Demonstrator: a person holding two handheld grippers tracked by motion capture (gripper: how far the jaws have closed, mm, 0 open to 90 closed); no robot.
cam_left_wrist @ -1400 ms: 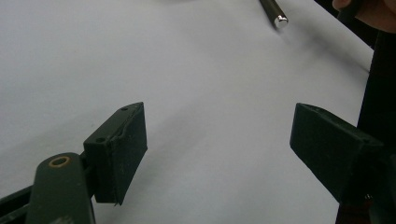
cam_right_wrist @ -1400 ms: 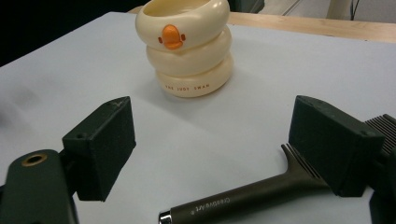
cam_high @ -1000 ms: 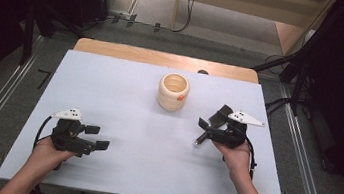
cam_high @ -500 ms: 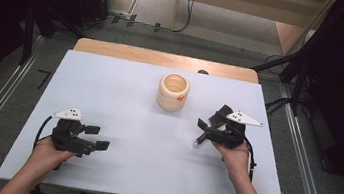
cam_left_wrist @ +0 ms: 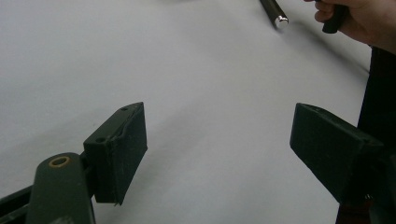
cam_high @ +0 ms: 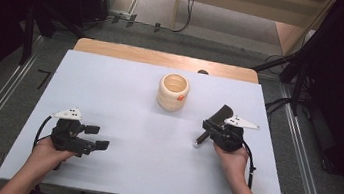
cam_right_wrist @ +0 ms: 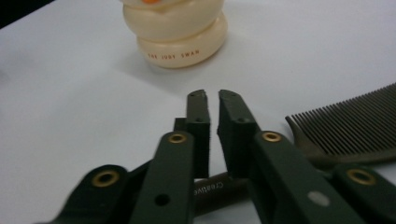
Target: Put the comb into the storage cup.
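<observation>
- The right tool [cam_high: 211, 127] sits to the right of the cream cup [cam_high: 173, 91] and a little nearer the person, and its jaws have just been closing. In the right gripper view they stand almost together over the dark handle of a comb [cam_right_wrist: 348, 128].
- The comb lies on the white counter [cam_high: 124, 101], right of the cup. Its teeth fan out beside the right tool [cam_right_wrist: 212, 95], and the handle runs under the jaws to a metal-tipped end [cam_high: 197, 143] that points toward the person.
- The handle passes low between the pads, so the tool is probably pinching it, though the contact itself is hidden behind the jaws.
- The left tool [cam_high: 96, 136] rests well to the left of the cup, near the person's edge of the counter, with its jaws spread wide and nothing between them [cam_left_wrist: 215, 154].
- The step in hand looks like the grasp of the comb, which is not yet lifted.
- The next move likely calls for a firm hold on the thin handle, then a lift and a carry toward the cup's open mouth. The comb would need to tip upright to go in handle first, and a loose pinch could let it swing.
</observation>
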